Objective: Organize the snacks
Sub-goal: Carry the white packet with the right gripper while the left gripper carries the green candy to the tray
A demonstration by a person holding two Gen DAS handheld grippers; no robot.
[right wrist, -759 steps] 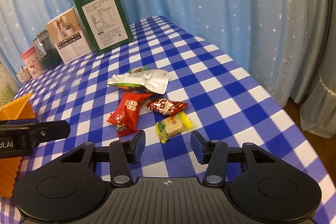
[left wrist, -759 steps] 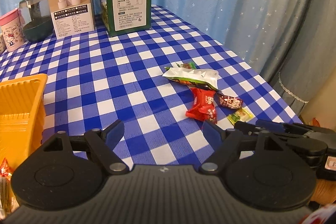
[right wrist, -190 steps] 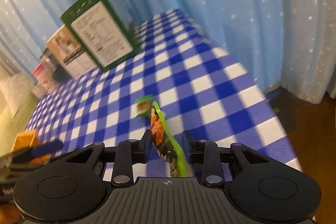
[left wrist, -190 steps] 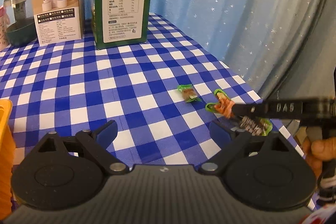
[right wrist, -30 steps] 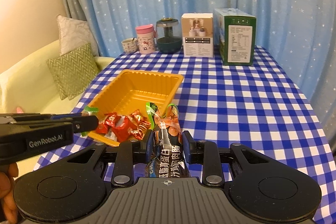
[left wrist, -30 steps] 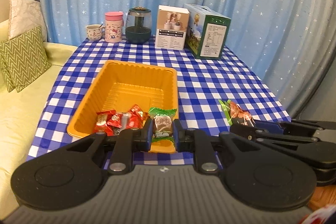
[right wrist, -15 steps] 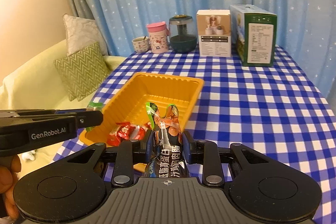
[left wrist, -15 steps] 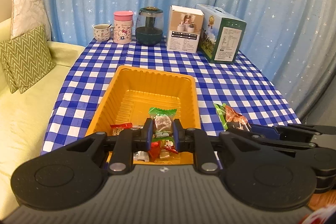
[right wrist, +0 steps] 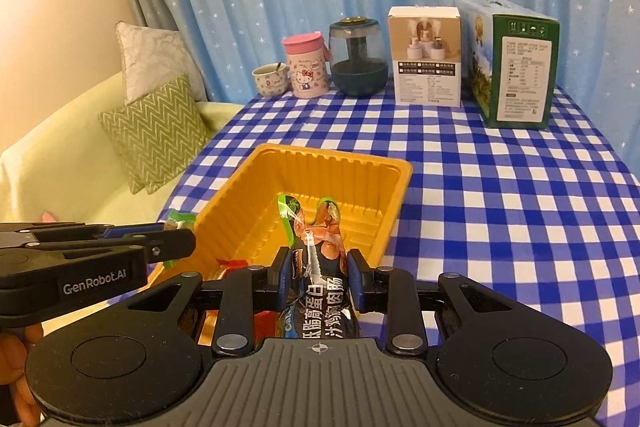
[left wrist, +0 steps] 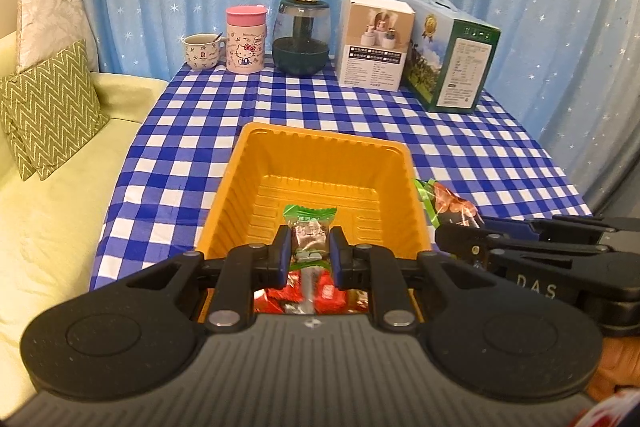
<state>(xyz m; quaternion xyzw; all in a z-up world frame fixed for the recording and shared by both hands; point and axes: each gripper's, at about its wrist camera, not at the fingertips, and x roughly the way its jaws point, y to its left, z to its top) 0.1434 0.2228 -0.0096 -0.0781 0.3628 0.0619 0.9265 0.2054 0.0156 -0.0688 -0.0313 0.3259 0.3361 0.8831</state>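
Observation:
An orange tray (left wrist: 324, 151) sits on the blue checked table; it also shows in the right wrist view (right wrist: 332, 157). My left gripper (left wrist: 309, 251) is shut on a small green-wrapped candy (left wrist: 309, 223) above the tray's near end. My right gripper (right wrist: 319, 269) is shut on a dark sausage snack pack (right wrist: 318, 259) with green edges, also above the tray's near end; the pack shows in the left wrist view (left wrist: 450, 205) by the tray's right rim. Red-wrapped snacks (left wrist: 328, 293) lie in the tray below my left gripper.
At the table's far end stand a small cup (left wrist: 201, 51), a pink Hello Kitty mug (left wrist: 245, 41), a dark glass jar (left wrist: 302, 37), a white box (left wrist: 376, 43) and a green box (left wrist: 450, 57). A yellow-green sofa with cushions (left wrist: 48, 107) lies left. Blue curtains hang behind.
Both grippers have moved forward over the tray's near end with their snacks still held. The red snacks now lie under the left gripper.

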